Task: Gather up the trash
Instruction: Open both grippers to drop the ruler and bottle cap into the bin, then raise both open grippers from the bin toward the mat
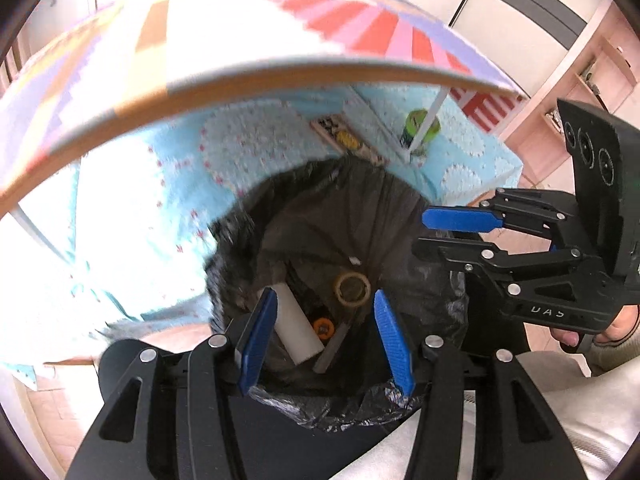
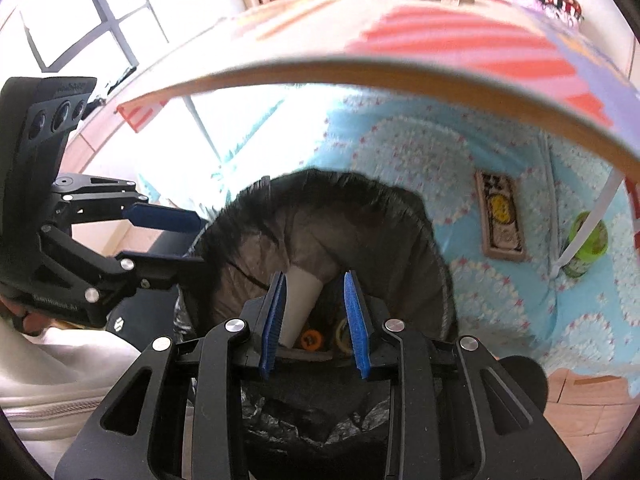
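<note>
Both grippers, left (image 1: 326,342) and right (image 2: 316,324), hang empty-fingered over the trash bag (image 1: 304,208)

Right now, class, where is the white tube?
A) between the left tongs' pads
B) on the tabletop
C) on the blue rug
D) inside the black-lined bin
D: the white tube lies at the bottom of the black-lined bin, beside a tape roll.

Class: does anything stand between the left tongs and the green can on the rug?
Yes. The bag-lined bin lies between the left tongs and the green can, and a white table leg crosses in front of the can.
</note>
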`<state>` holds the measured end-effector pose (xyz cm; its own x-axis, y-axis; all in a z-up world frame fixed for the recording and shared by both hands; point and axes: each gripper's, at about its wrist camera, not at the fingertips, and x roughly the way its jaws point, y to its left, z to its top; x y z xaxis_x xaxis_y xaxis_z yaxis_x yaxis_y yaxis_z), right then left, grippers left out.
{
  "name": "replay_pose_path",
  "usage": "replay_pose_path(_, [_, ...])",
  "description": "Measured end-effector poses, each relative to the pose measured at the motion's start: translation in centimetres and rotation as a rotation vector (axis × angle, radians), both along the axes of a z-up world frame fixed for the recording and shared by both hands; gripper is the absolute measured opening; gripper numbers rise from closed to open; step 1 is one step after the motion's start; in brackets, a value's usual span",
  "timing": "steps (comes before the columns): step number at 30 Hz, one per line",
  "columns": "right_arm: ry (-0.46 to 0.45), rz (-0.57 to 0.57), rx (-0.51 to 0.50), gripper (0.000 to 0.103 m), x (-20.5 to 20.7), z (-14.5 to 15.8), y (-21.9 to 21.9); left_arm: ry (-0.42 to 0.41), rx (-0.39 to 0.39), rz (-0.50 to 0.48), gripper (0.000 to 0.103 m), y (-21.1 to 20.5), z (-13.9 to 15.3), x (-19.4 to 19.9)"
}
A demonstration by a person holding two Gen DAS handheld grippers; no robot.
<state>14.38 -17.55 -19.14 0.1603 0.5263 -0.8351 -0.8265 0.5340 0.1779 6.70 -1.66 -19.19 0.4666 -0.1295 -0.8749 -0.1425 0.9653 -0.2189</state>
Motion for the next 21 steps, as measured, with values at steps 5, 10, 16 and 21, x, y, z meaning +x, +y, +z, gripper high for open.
replay_pose_path(5, [-0.036,0.003,0.032,0.03,0.3,2.0,-0.1,-0.055,0.018,-0.002,0.049,0.7,2.6,-0.1])
replay_pose_path(10, [-0.076,0.012,0.055,0.03,0.7,3.7,0.1,-0.099,0.034,-0.006,0.049,1.1,4.8,0.3])
replay_pose_path(16, [-0.122,0.022,0.081,0.03,1.4,5.8,0.4,-0.165,0.063,0.011,0.049,1.5,7.4,0.3])
replay_pose_path(21, [-0.151,0.035,0.094,0.03,2.3,7.0,1.3,-0.199,0.077,0.02,0.049,2.1,9.1,1.2])
